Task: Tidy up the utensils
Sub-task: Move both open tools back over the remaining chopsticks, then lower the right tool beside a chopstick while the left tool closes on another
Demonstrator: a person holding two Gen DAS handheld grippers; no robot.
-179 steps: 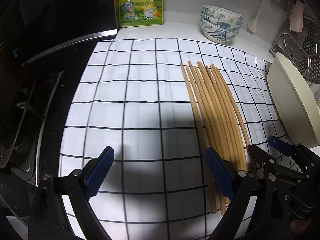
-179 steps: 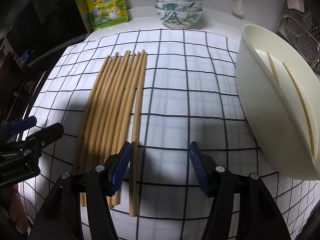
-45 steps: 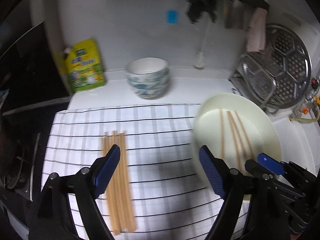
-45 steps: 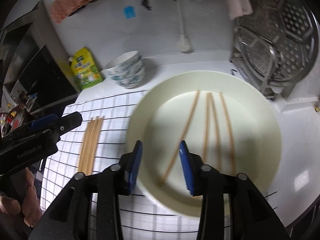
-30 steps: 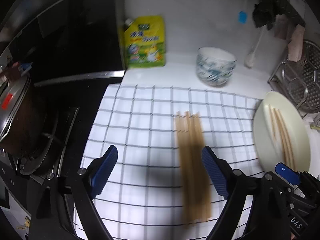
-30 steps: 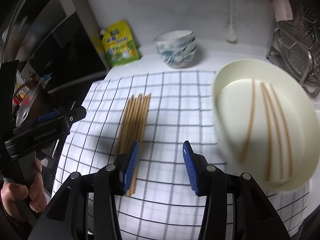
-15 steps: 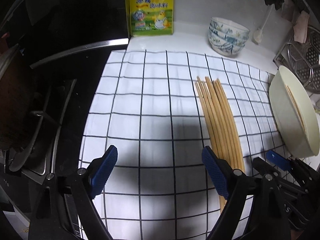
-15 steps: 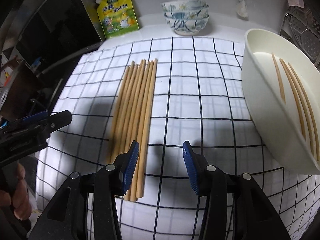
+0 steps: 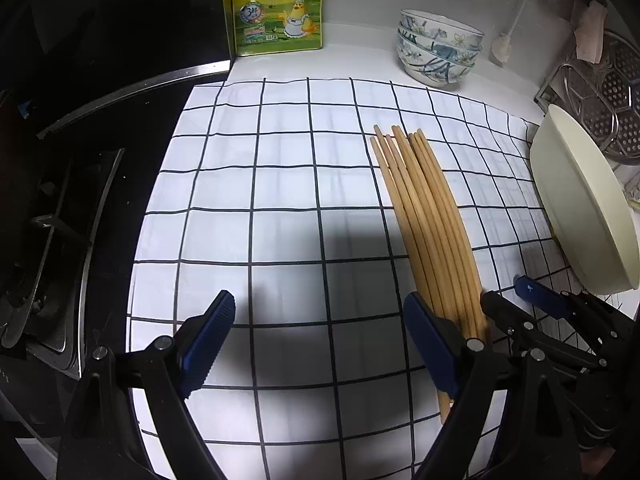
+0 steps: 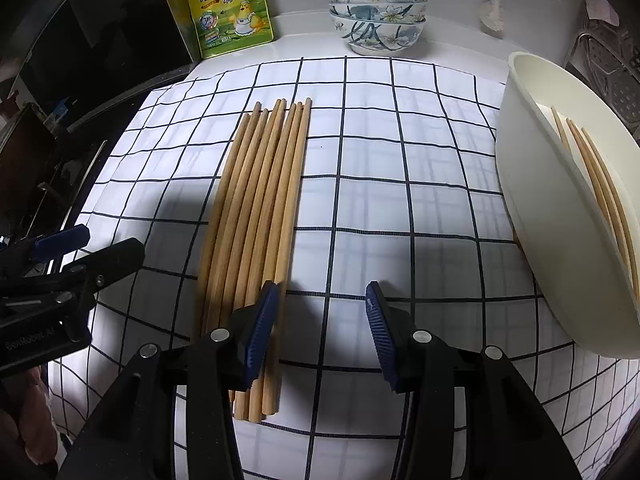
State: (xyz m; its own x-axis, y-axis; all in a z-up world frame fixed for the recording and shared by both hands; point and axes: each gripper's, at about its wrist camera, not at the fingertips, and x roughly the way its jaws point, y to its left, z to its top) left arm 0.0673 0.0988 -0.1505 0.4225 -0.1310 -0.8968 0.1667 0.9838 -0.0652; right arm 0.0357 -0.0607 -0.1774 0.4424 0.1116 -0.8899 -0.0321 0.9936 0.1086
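Both fisheye views are sharp but bowed at their dark edges, with bright overhead light on the white black-gridded cloth (image 9: 280, 184) and soft grey shadows pooling toward its near edge beneath the grippers.

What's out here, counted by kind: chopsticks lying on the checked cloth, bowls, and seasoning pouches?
Chopsticks on the cloth: 8, as best I can count
Patterned bowls, stacked: 3
Cream bowl: 1
Yellow seasoning pouch: 1
Total: 13
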